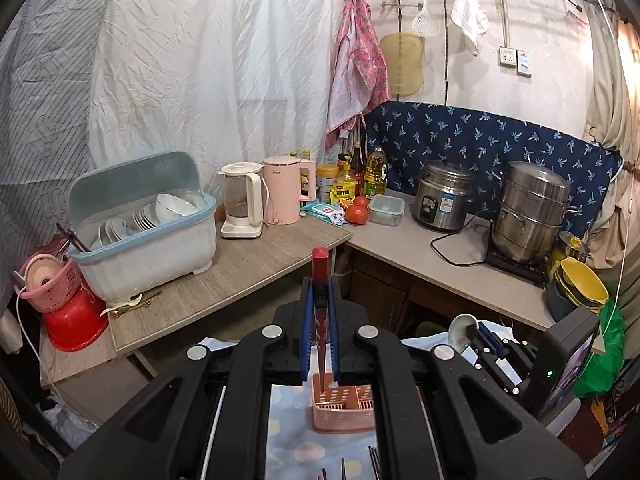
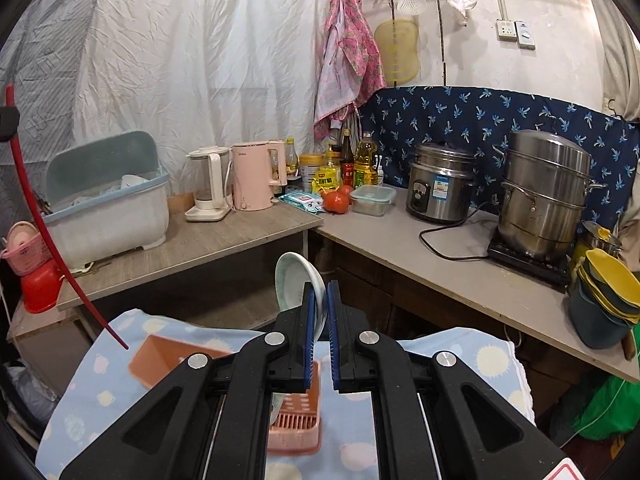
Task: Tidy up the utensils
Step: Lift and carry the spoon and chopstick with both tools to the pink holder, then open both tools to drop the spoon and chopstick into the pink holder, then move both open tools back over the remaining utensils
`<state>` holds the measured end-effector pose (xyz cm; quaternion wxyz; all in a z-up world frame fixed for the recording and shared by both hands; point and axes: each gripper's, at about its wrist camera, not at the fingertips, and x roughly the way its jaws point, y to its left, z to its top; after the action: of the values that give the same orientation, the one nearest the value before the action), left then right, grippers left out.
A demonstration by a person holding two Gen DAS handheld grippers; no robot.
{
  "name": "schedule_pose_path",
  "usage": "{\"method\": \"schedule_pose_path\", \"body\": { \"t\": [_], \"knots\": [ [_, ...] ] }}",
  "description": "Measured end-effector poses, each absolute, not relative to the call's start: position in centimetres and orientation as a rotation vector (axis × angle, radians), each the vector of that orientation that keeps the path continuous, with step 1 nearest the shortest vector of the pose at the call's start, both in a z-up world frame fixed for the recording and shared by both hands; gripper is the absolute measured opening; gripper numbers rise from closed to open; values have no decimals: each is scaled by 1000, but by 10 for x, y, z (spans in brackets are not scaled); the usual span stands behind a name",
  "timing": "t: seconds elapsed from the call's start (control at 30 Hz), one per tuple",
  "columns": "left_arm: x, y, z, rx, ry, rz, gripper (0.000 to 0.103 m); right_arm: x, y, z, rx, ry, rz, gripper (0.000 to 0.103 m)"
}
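I'm over a blue patterned cloth [image 2: 460, 364] in a cramped kitchen corner, where the pink utensil basket [image 1: 344, 408] sits. My left gripper [image 1: 321, 344] pinches a red chopstick [image 1: 321, 280] upright, tip hanging above the basket, I'd say ready for dropping in. My right gripper [image 2: 320, 340] clamps a white ceramic spoon [image 2: 296, 284], bowl up, over the basket too.

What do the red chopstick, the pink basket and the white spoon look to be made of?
Red chopstick, clamped in the left gripper: likely lacquered wood or plastic, going by its smooth, glossy red surface with printed pattern.
Pink basket: moulded plastic with a matte finish and slotted walls.
White spoon, clamped in the right gripper: probably glazed ceramic, being thick-walled with a soft sheen; melamine is possible.
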<state>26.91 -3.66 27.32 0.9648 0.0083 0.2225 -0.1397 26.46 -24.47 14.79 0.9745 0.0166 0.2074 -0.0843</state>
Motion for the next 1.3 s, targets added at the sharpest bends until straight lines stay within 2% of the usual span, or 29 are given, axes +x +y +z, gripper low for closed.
{"method": "schedule_pose_path", "body": {
  "t": [0.43, 0.63, 0.67, 0.73, 0.77, 0.93, 1.3],
  "knots": [
    [321, -51, 195, 13, 606, -266, 7, 299, -242, 96, 44, 512, -119, 7],
    [322, -51, 180, 11, 631, -255, 8, 294, -241, 88, 49, 521, -112, 11],
    [322, -50, 179, 10, 633, -252, 8, 294, -241, 88, 50, 520, -112, 14],
    [320, -49, 179, 5, 636, -242, 20, 291, -242, 90, 52, 506, -119, 27],
    [320, -48, 179, 3, 634, -238, 22, 289, -242, 91, 54, 498, -124, 33],
    [316, -44, 178, -4, 633, -229, 28, 281, -244, 94, 65, 489, -130, 34],
    [297, -30, 168, -20, 659, -218, 29, 249, -244, 91, 73, 519, -133, 35]
  ]
}}
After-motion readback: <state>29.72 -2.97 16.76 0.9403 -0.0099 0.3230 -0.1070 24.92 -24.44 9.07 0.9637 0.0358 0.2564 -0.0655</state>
